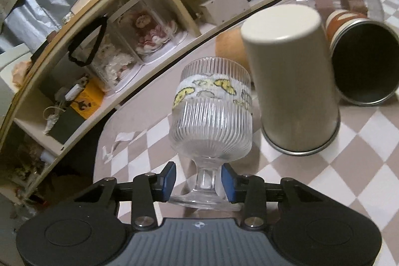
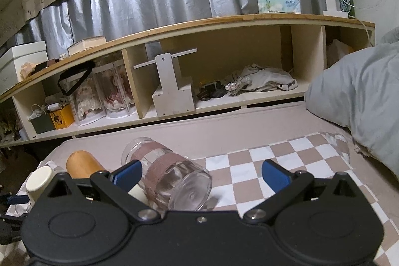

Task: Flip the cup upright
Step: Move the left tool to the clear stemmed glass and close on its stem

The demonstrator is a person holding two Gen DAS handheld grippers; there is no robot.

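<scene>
A ribbed stemmed glass cup (image 1: 212,114) with a yellow-flower band stands upright on the checkered cloth (image 1: 349,166). My left gripper (image 1: 198,180) is open, its blue pads on either side of the stem without touching it. A cream tumbler (image 1: 291,81) stands upside down to the right. An orange-striped metal cup (image 1: 361,59) lies on its side. In the right wrist view a clear glass (image 2: 169,178) with brown bands lies on its side between the open fingers of my right gripper (image 2: 199,173), nearer the left pad.
A low wooden shelf (image 2: 199,24) with dolls, boxes and clutter runs along the back. A grey pillow (image 2: 356,94) lies at the right. An orange cup (image 2: 82,163) lies on its side beside the cream tumbler (image 2: 38,181).
</scene>
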